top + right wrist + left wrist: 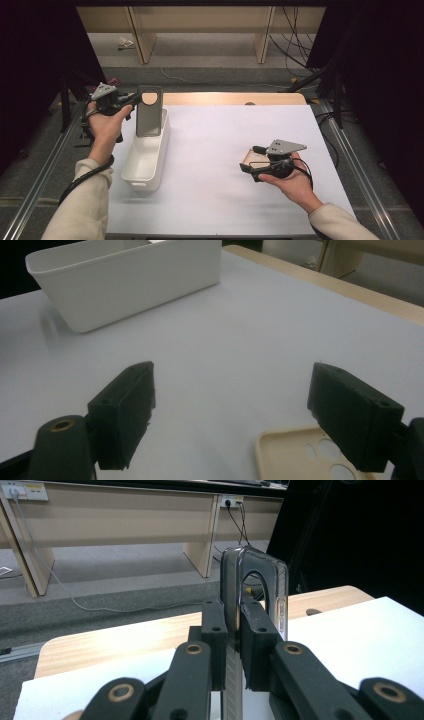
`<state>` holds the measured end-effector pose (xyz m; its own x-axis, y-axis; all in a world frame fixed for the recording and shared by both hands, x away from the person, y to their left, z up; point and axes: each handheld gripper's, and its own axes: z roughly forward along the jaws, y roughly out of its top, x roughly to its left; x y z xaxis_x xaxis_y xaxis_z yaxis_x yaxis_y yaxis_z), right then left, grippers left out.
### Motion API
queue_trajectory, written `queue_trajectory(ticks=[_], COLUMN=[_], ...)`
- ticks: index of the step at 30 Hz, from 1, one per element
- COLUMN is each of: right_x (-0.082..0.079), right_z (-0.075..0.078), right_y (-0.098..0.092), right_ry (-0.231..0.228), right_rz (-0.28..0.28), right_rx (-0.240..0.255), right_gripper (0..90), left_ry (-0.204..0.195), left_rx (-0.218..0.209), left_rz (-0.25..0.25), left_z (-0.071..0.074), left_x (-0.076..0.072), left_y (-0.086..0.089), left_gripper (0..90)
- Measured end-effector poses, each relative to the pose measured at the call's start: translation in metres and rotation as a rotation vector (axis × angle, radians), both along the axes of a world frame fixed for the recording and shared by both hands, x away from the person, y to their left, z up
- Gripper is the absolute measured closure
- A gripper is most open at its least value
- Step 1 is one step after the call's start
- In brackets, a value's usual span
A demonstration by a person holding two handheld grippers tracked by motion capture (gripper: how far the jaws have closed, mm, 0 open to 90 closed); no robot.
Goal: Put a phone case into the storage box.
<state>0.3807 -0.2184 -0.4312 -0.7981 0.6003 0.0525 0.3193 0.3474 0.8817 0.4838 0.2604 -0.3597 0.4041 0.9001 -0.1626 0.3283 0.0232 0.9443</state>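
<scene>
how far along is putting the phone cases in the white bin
Nothing lies in the white bin yet, as far as the high view shows. In hand: the left tool is shut on the dark phone case, held upright over the bin's far end. Left: lowering and releasing it, then the beige phone case, which lies on the table under the open right tool.

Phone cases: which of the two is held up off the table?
The dark grey phone case, clamped upright in the left gripper above the white bin. The beige phone case lies flat on the table by the right gripper.
</scene>
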Motion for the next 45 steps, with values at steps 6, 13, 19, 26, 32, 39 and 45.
queue_trajectory(ticks=[6, 13, 19, 26, 32, 39, 45], right_x=[0.0, 0.0, 0.0, 0.0, 0.0, 0.0, 0.001], right_z=[0.0, 0.0, 0.0, 0.0, 0.0, 0.0, 0.0], right_y=[0.0, 0.0, 0.0, 0.0, 0.0, 0.0, -0.001], right_ry=[-0.001, -0.001, -0.001, -0.001, -0.001, -0.002, 0.0], right_rz=[0.0, 0.002, 0.0, 0.001, -0.002, -0.002, -0.005], right_rx=[-0.001, -0.003, -0.001, 0.0, 0.0, 0.004, 0.011], right_gripper=[20.2, 20.4, 20.5, 20.5, 20.3, 19.4, 18.0], left_ry=[0.008, 0.017, 0.025, 0.037, 0.041, 0.045, 0.048], left_rx=[-0.001, 0.001, 0.003, 0.004, 0.006, 0.008, 0.004], left_rz=[0.001, 0.002, 0.006, 0.01, 0.007, 0.006, 0.01], left_z=[-0.002, -0.004, -0.006, -0.01, -0.012, -0.013, -0.015], left_x=[0.005, 0.011, 0.016, 0.019, 0.021, 0.023, 0.025], left_y=[-0.002, -0.004, -0.004, -0.002, -0.003, -0.003, -0.002], left_gripper=[81.8, 81.8, 81.8, 81.8, 81.8, 81.8, 81.8])
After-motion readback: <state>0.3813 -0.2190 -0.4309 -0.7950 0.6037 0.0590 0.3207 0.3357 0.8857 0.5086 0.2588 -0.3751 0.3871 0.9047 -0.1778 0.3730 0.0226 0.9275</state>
